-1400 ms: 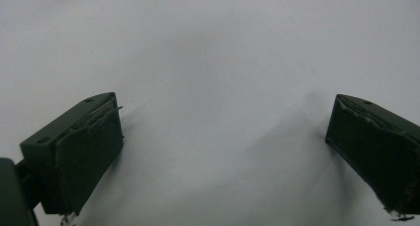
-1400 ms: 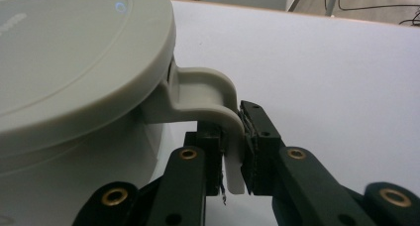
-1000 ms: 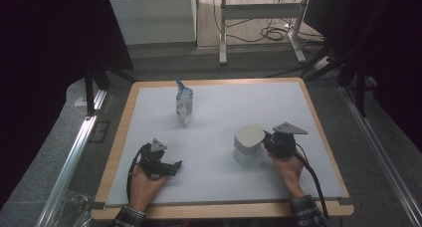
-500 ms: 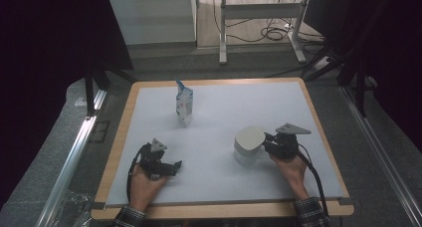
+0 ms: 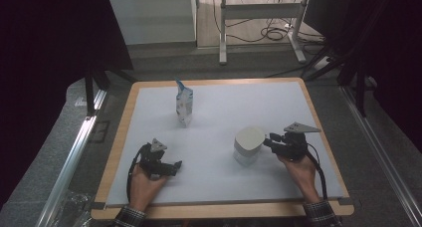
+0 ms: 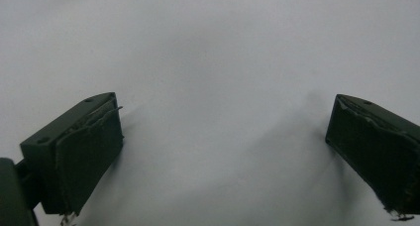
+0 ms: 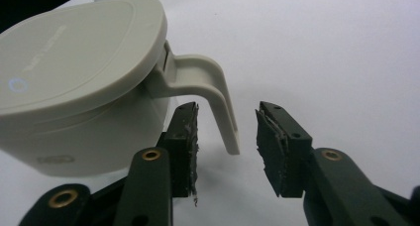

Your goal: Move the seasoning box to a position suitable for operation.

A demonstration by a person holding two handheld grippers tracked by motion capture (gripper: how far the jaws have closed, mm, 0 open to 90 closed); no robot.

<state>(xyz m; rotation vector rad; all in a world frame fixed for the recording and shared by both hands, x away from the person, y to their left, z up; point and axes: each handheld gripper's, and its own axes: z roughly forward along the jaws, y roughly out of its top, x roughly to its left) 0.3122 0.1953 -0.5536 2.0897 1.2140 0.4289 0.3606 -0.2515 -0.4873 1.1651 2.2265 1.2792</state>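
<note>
Here the right gripper [image 7: 225, 141] sits at the jug [image 5: 249, 145] on the mat's [image 5: 224, 107] right half, jaws part open and straddling the handle [image 7: 218, 94], gaps visible on both sides. The left gripper [image 6: 223, 151] rests wide open on bare mat, holding nothing. A pouch [image 5: 183, 102] stands farther back, well apart.
</note>
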